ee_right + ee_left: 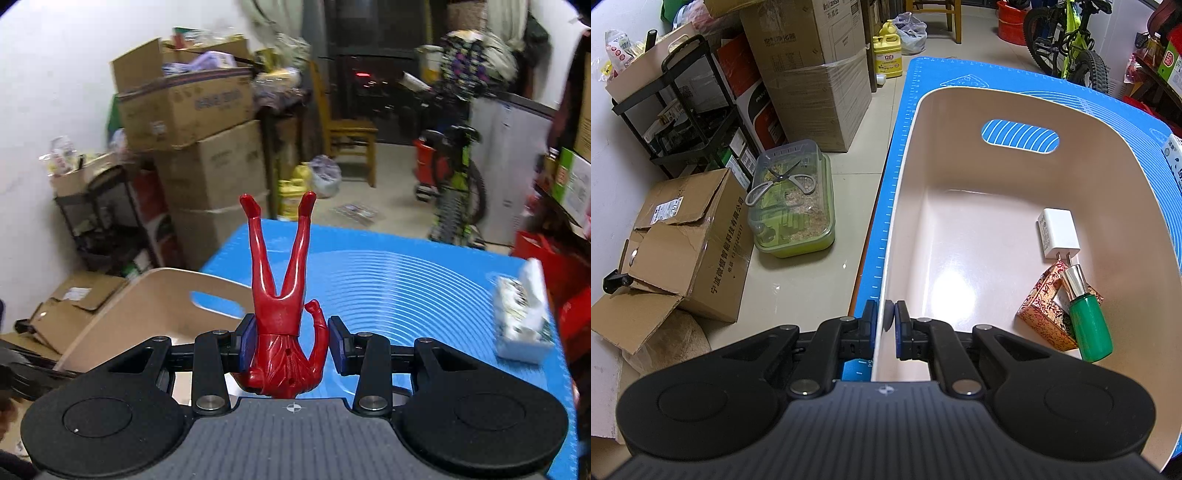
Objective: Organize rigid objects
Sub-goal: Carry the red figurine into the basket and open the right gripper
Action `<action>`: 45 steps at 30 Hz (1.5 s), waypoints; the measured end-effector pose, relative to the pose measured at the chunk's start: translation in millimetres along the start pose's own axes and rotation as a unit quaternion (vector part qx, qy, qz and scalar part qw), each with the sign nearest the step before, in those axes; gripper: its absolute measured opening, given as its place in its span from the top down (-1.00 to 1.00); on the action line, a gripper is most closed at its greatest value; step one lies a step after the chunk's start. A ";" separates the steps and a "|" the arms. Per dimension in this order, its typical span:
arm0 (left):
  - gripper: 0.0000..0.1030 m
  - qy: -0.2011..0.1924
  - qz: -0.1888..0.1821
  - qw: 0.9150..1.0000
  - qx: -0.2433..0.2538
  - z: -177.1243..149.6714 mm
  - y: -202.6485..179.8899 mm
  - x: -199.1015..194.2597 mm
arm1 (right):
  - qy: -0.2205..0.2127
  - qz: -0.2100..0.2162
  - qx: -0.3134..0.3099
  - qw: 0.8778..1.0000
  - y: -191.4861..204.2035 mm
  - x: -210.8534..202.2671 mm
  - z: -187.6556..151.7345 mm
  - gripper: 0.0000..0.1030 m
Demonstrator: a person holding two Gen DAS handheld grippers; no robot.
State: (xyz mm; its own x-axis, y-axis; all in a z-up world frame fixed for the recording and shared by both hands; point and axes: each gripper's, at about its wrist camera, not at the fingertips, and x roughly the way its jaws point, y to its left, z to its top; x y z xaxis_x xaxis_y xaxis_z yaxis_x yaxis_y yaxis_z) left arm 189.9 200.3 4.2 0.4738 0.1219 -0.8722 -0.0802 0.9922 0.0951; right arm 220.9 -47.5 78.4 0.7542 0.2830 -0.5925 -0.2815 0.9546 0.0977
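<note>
The left gripper was pressed together on the near wall of the beige bin, one finger outside the wall and the other inside it, so the thin rim sat pinched between the pads. The bin stood on a blue mat and stretched away ahead of those fingers. Inside it, ahead and to the right of the left gripper, a white charger lay on the bin floor with its prongs pointing back toward the gripper. Just nearer than the charger lay a small red-and-gold patterned box, and a green bottle with a silver cap rested against it, the cap end touching the charger's prongs. The right gripper was pinching a red toy figure at the torso, upside down, with its two legs sticking up and away past the fingertips and its head down near the gripper body; one bent arm sat beside the right finger. The figure was held above the blue mat. The beige bin was ahead and to the left of the right gripper, and a blurred tissue pack lay on the mat to its right.
</note>
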 end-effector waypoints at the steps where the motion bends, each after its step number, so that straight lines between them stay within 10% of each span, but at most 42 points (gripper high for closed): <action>1: 0.78 0.000 0.000 1.000 0.000 0.2 0.0 -0.1 | 0.001 0.009 -0.004 1.000 8.0 2.7 1.5 0.09; 28: 0.79 -0.001 0.001 1.000 0.003 0.0 -3.5 -1.2 | 0.183 0.074 -0.118 0.973 134.8 87.4 -69.4 0.08; 45: 0.79 0.000 -0.001 1.000 0.002 1.3 -1.5 -0.4 | 0.090 0.076 -0.063 0.991 88.2 35.8 -29.2 -0.38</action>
State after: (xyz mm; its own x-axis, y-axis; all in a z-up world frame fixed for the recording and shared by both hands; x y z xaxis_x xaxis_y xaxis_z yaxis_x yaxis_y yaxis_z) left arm 191.0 198.9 5.0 0.4734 0.1207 -0.8726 -0.0753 0.9925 0.0964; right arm 205.8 44.0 42.4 0.5823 0.3909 -0.7128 -0.4646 0.8796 0.1028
